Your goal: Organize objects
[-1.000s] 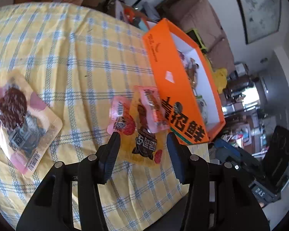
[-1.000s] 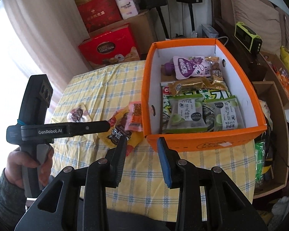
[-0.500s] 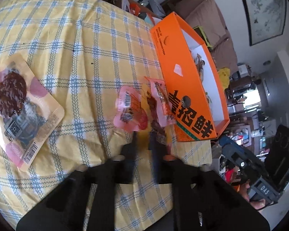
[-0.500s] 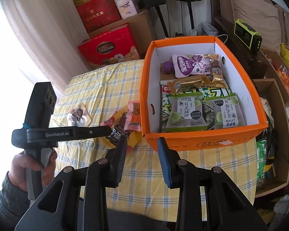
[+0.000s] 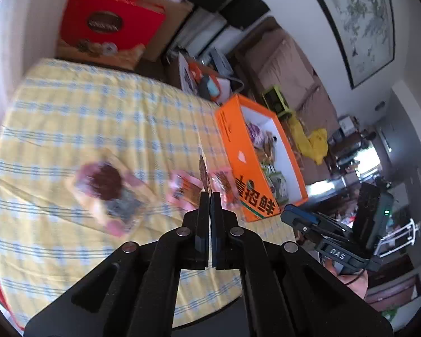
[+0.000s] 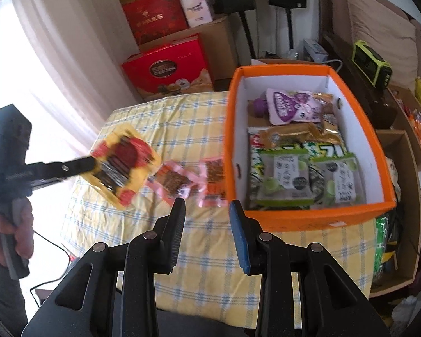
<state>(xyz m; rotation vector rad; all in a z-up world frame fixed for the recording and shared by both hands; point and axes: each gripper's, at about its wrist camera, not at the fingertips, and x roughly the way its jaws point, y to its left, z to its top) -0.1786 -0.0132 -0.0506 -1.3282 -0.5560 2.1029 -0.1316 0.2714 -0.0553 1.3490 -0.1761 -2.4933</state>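
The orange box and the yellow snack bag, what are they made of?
The orange box looks like cardboard: stiff, flat walls with folded corners, matte orange outside and white inside. The yellow snack bag, pinched in the left gripper, looks like thin glossy plastic film: it shines, and it shows printed pictures.

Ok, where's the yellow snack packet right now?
In the right wrist view the yellow snack packet hangs at the left, clamped in the left gripper above the checked tablecloth, left of the two pink packets beside the orange box.
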